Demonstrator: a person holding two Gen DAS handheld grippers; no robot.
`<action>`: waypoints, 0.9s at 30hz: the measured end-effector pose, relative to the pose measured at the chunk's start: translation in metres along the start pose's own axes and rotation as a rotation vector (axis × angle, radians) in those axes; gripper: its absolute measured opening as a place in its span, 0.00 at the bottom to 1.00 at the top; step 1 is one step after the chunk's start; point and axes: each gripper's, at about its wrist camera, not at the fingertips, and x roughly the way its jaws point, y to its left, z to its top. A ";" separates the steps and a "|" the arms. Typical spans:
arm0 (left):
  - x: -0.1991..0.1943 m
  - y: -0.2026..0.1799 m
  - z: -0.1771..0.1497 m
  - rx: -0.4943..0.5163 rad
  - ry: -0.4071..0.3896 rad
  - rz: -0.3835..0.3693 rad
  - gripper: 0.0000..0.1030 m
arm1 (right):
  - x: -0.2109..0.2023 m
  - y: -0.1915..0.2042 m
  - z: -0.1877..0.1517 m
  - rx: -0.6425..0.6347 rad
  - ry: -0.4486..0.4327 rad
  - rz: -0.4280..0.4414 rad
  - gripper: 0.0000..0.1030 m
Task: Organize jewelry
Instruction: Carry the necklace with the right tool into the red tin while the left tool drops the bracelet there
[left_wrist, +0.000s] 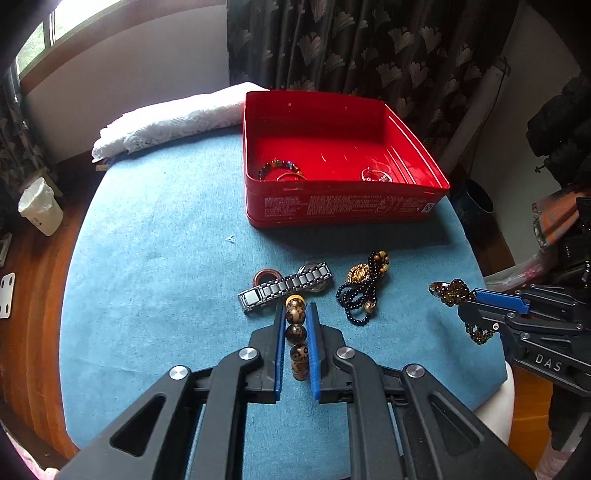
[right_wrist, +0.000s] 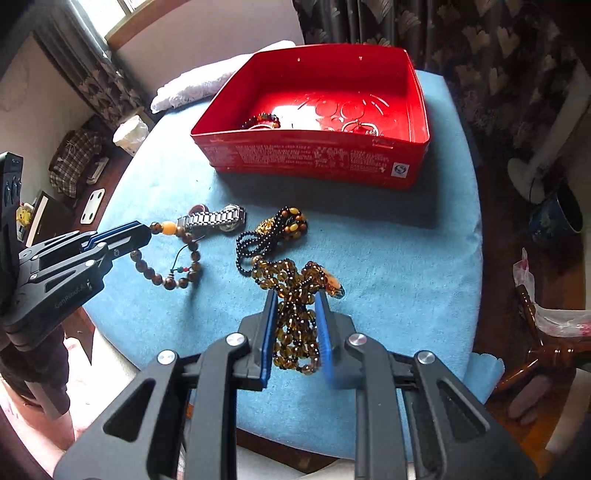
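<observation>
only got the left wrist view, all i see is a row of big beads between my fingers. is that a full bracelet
Observer: Yes. From the right wrist view the big-bead bracelet is a whole loop with a small cord tassel, hanging from the left gripper.
Operator: is it off the cloth
Observer: Its top is lifted. Whether the lowest beads are clear of the blue cloth, I cannot tell.
Operator: what does the right one have
Observer: The right gripper is shut on an amber bead strand, bunched in several loops between its fingers.
Operator: anything hanging from that strand
Observer: A pale pendant shows at its far end, beside the right finger.
</observation>
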 end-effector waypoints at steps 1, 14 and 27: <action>-0.002 0.000 0.002 -0.001 -0.007 0.000 0.11 | -0.002 -0.001 0.000 -0.001 -0.004 0.000 0.19; -0.026 -0.006 0.038 -0.003 -0.114 -0.020 0.11 | -0.028 -0.005 0.031 -0.018 -0.079 -0.002 0.19; -0.017 -0.019 0.129 0.032 -0.222 -0.018 0.11 | -0.047 -0.017 0.111 -0.033 -0.212 -0.021 0.19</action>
